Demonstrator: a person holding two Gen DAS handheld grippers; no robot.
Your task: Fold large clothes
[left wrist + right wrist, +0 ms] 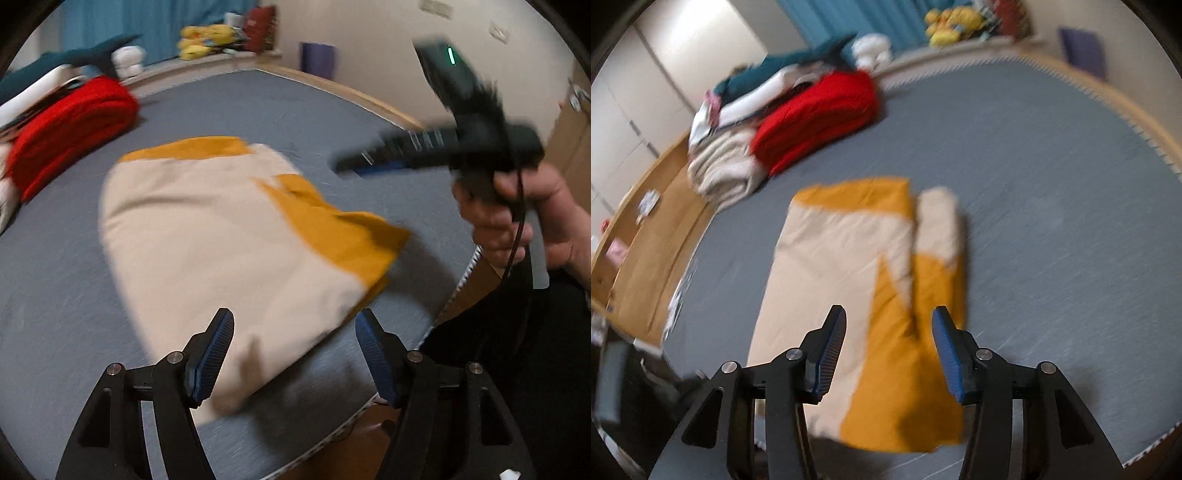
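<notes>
A folded cream and mustard-yellow garment (207, 236) lies flat on the grey-blue bed sheet (66, 295). My left gripper (294, 317) hovers over its near corner with its blue pads wide apart and pressing on nothing. In the right wrist view the same garment (834, 258) lies lengthwise, with a mustard sleeve folded along its right side. My right gripper (889, 314) stands open just above its near end and grips no cloth. In the left wrist view a hand (517, 218) holds that right tool at the upper right, blurred.
A folded red cloth (816, 114) and a pile of white, beige and teal clothes (720, 173) sit at the far left of the bed. Yellow plush toys (953, 22) line the ledge behind. A wooden bed frame (1108, 99) rims the mattress.
</notes>
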